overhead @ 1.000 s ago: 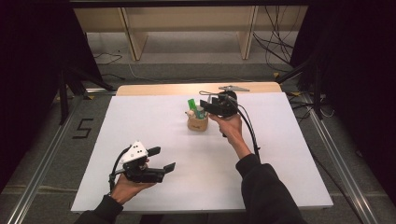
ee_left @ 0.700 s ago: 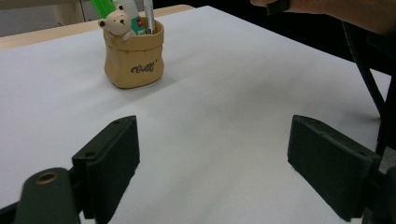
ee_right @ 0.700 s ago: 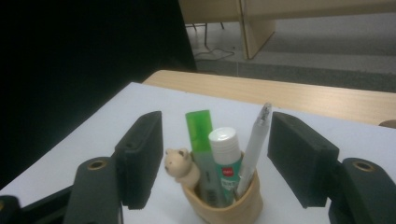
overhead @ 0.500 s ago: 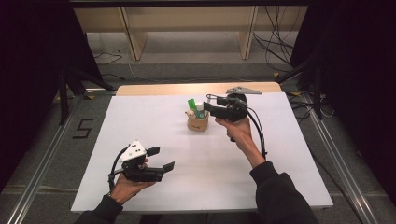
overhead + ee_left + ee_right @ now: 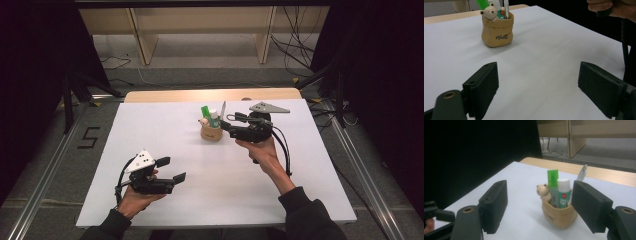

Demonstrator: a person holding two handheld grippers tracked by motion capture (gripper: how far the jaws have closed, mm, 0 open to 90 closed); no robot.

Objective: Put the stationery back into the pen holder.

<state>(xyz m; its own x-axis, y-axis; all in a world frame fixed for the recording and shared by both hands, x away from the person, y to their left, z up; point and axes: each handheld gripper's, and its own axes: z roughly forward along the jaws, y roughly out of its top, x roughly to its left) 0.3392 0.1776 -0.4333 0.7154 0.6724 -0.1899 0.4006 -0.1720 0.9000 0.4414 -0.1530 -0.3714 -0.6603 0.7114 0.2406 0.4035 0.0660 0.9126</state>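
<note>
- White paper covers the table, with bare wooden shelving and loose cables on the floor behind it at the top of the high view.
- Right gripper sits right of centre in the high view with its jaws spread wide and nothing between them; in its own view the pads frame the pen holder, which stands a little beyond them.
- That holder is a small tan pouch-shaped cup just above the middle of the high view, with a little bear figure perched on its rim.
- Inside it stand a green marker, a white glue stick and a thin silvery pen, all leaning close together.
- Risk, as I judge it: the jaws are nearly level with the cup, so a push forward could strike its side and slide or tip the light cup.
- Closing on the crowded bunch could catch two items at once, or drag the cup up with them.
- Left gripper rests low left in the high view, jaws wide and empty, well apart from the cup, so nothing steadies it.
</note>
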